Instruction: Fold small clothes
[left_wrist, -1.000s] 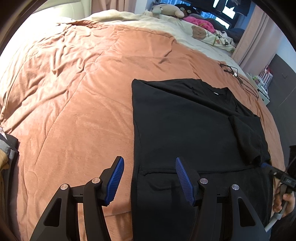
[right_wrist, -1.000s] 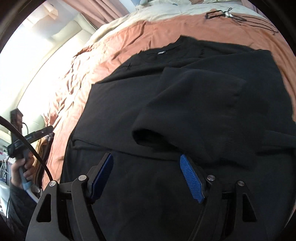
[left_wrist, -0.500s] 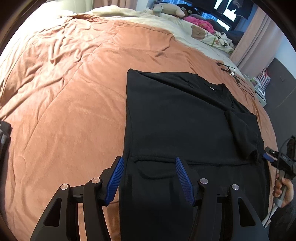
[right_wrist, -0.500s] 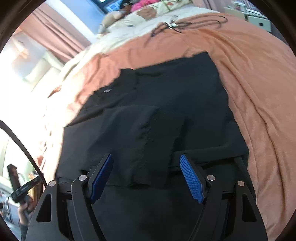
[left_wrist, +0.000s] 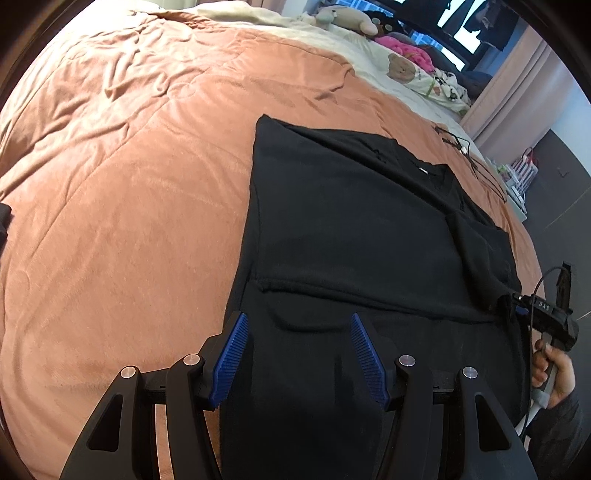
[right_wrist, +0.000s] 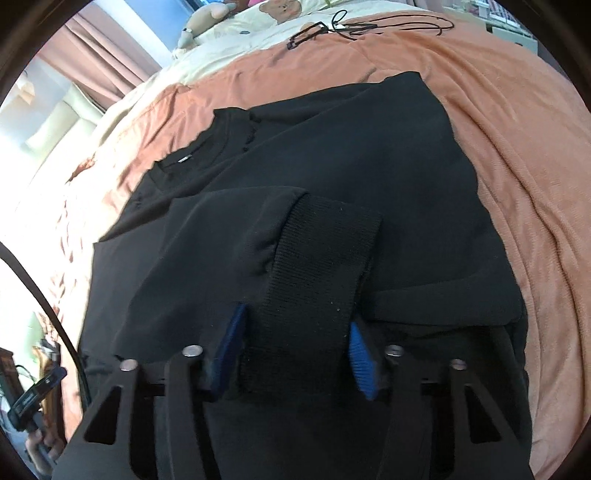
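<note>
Black sweater (left_wrist: 351, 229) lay flat on the bed, on the orange-pink blanket (left_wrist: 122, 206), collar with a small white label toward the far end. Its sides were already folded inward, so the body read as a long rectangle. A horizontal seam crossed it above the hem band.

Left gripper (left_wrist: 297, 356): jaws open, hovering over the near left corner of the sweater at the hem band. Left blue pad sat about over the sweater's left edge, right pad over black fabric. Nothing pinched; cannot tell whether the tips touched the cloth.

Right gripper (right_wrist: 291, 349): jaws closing, with the ribbed sleeve cuff (right_wrist: 317, 273) between the blue pads. Cuff filled the gap and both pads looked to be against its sides. The sleeve ran from the cuff up across the sweater body, lying on top of it. View was slightly motion-blurred.

In the left wrist view the right gripper showed at the sweater's near right edge, held by the person's right hand (left_wrist: 554, 373), cable trailing from it.

Far end of the bed: cream bedding (left_wrist: 325, 44), plush toys (left_wrist: 343, 16), bear-print pillow (left_wrist: 410, 72). A thin black cable (right_wrist: 369, 26) lay on the blanket beyond the collar. Pink curtains (right_wrist: 99, 62) behind.
</note>
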